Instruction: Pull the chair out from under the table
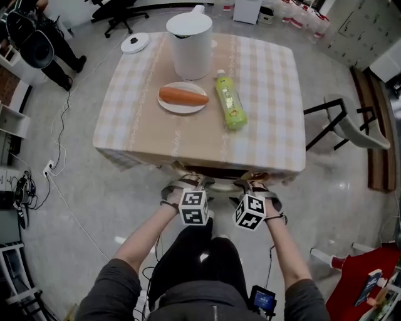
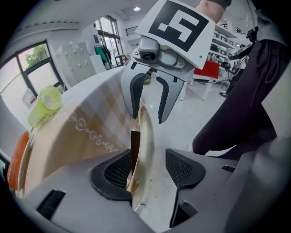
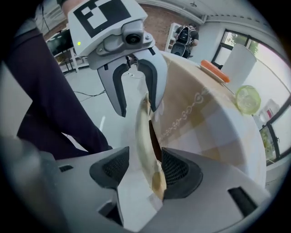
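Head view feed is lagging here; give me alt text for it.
Seen from above, the left gripper and right gripper sit side by side at the cream back of the chair, which is tucked under the near edge of the table. On it stand a white bin, a plate with a long orange food item and a lying green bottle.

Lab-like room: floor cables point(image 1: 75, 213), office chair point(image 1: 116, 19), storage shelves point(image 1: 9, 119), staged dining table point(image 1: 269, 94)

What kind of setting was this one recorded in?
Probably a lab or office staged as a dining corner: a cloth-covered table laid with food, an office chair behind it, and cables trailing across the floor.
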Tool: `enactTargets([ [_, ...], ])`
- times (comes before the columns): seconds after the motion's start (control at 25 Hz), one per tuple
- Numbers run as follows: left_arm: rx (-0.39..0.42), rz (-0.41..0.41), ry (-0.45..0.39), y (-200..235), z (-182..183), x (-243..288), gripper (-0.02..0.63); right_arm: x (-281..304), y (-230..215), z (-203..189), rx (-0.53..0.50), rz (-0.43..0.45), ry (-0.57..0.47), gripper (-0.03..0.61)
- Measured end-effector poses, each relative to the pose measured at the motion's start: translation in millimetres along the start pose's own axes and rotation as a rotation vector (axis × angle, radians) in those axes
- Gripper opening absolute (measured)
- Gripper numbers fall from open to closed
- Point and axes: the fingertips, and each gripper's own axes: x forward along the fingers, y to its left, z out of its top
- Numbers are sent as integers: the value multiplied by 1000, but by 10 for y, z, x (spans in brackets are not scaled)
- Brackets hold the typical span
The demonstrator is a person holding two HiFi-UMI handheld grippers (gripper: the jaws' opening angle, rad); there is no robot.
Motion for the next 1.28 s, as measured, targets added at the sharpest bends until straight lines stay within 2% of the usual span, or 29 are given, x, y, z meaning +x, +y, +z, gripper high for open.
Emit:
enactTargets([
  [0.28,78,-23,57,99,-84,170,245,216,-7,-134,-92,38,74,196],
  [0.52,142,-49,111,110,-172,334,247,382,-44,-211,-132,73,108,196],
  [0.72,161,-84,126,58,-236,452,247,490,-39,-268,-184,100,138,196],
  [0.92,195,-49,140,119,-277,561,247,587,-37,-286,-245,107,145,196],
  [1.04,183,-60,144,127,-306,602,245,634,-37,-329,-297,110,161,195],
  [1.28,184,-83,142,88,-343,625,197,685,-31,-377,-318,115,172,181],
])
